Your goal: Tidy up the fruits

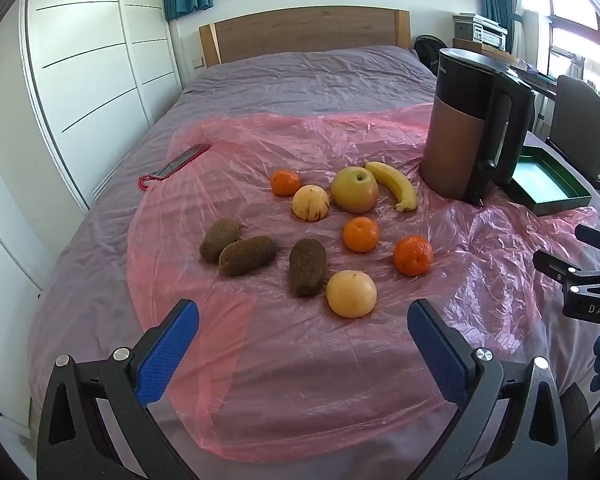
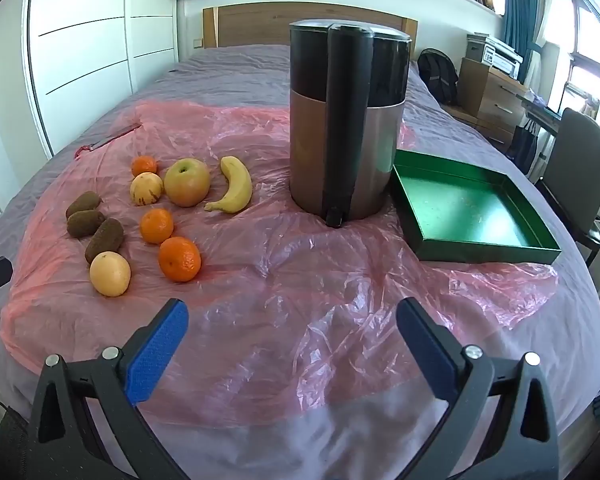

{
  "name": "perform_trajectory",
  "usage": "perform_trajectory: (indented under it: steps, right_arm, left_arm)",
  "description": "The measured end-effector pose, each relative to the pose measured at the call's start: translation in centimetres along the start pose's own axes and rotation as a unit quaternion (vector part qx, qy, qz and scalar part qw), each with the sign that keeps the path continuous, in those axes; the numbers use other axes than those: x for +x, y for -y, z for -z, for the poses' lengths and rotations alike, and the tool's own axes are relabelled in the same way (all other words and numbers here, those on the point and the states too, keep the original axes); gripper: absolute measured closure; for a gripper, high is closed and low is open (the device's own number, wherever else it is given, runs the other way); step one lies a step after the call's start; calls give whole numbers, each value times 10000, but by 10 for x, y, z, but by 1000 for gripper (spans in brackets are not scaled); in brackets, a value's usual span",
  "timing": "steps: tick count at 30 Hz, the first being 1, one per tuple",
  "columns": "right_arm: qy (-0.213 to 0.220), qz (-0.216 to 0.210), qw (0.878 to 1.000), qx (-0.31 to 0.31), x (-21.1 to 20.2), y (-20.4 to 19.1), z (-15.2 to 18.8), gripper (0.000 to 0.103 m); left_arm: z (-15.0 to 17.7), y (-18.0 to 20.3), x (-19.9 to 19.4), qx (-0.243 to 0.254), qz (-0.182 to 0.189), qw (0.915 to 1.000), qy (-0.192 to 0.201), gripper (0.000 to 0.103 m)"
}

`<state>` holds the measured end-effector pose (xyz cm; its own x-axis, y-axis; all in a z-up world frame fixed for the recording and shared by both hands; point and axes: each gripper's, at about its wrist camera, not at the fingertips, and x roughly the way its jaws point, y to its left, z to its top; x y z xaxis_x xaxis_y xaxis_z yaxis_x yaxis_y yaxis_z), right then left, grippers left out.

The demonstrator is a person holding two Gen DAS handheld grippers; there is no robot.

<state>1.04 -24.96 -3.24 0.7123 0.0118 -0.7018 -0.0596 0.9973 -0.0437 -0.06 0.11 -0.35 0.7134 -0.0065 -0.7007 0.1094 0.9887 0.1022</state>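
Fruits lie on a pink plastic sheet (image 1: 300, 340) on the bed: three brown kiwis (image 1: 308, 266), three tangerines (image 1: 412, 255), a yellow round fruit (image 1: 351, 293), a pale striped fruit (image 1: 310, 203), an apple (image 1: 355, 189) and a banana (image 1: 394, 184). An empty green tray (image 2: 470, 210) sits at the right behind the kettle. My left gripper (image 1: 302, 316) is open and empty, just in front of the yellow fruit. My right gripper (image 2: 292, 316) is open and empty, over bare plastic, with the fruits (image 2: 179, 259) to its left.
A tall copper-and-black kettle (image 2: 346, 120) stands between the fruits and the tray. A red-edged flat object (image 1: 180, 162) lies at the sheet's far left. A wardrobe stands left of the bed; a chair (image 2: 576, 168) and desk stand right.
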Motion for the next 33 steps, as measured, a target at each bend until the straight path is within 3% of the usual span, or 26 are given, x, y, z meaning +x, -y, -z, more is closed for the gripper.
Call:
perform_trajectory:
  steps: [33]
  right_arm:
    - [-34, -6, 10000, 38, 2, 4, 4, 0]
  left_arm:
    - [3, 4, 11, 33, -14, 9999, -106, 1]
